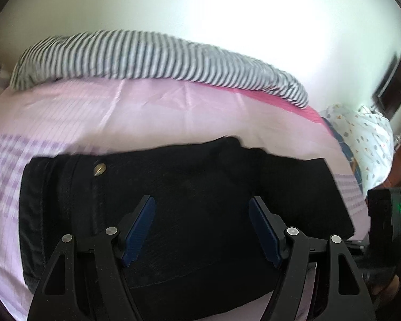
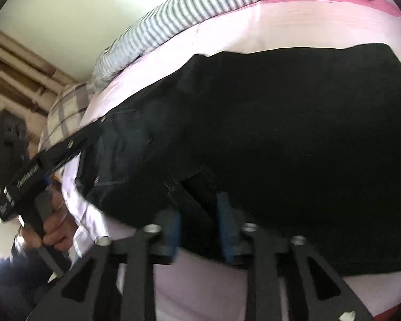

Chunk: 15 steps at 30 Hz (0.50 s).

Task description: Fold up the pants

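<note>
Black pants [image 1: 200, 176] lie folded in a wide block on the pale pink bed sheet [image 1: 147, 112], with the waistband and its brass button [image 1: 99, 169] at the left. My left gripper [image 1: 201, 200] hovers over the middle of the pants, its blue pads wide apart and nothing between them. In the right wrist view the pants [image 2: 294, 133] fill the centre. My right gripper [image 2: 199, 219] sits at their near edge, jaws partly apart, with a loose fold of black cloth between the blue fingers [image 2: 223, 214]. The pads do not clearly press on it.
A grey-striped cover [image 1: 152, 56] lies along the far side of the bed under a white wall. A white patterned quilt [image 1: 366, 139] is at the right. A plaid pillow [image 2: 64, 112] and curtains [image 2: 16, 61] are at the left, near a hand [image 2: 53, 230] on the left gripper's handle.
</note>
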Motion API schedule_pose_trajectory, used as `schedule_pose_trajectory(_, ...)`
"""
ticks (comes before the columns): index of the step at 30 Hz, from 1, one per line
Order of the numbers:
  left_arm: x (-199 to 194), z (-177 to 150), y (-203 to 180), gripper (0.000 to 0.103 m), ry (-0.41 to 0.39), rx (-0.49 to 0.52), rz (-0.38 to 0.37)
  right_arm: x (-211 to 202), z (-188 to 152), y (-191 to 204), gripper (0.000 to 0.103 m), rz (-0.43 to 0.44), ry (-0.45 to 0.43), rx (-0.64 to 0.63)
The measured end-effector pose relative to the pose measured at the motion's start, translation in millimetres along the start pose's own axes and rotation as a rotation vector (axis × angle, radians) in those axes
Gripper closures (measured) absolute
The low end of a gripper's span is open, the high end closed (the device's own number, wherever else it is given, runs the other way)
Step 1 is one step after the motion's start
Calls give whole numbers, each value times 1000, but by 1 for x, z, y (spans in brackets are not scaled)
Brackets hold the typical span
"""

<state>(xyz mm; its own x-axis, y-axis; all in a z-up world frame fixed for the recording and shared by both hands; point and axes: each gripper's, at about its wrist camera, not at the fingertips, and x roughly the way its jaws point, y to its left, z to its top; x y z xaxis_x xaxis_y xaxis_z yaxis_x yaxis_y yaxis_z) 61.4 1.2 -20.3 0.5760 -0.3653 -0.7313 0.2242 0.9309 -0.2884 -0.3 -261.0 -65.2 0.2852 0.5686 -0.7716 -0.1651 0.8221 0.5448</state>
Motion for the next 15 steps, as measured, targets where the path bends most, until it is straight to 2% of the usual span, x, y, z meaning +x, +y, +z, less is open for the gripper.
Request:
schedule_pose_trajectory(1,0,3,-5,30,-3,1,-15,-6,-3,3,65,-1,1,-12)
schedule_pose_trajectory(4,0,13,-25,30,-11,18,-65,-35,-4,2,65,-42,-69,-21)
schedule_pose_trajectory(6,2,16,-41,30,-14,48,-90,-59,2,-9,65,-113,-138,-20)
schedule_pose_trajectory(9,12,11,-72,30,14,116,-125,-87,20,-38,65,-289,-210,9)
schedule_pose_trajectory(12,26,-2,-95,30,58,185,-141,-92,39,-62,65,-395,-217,41)
schedule_pose_trajectory(15,39,-20,-107,30,115,241,-138,-90,54,-82,65,-440,-224,80)
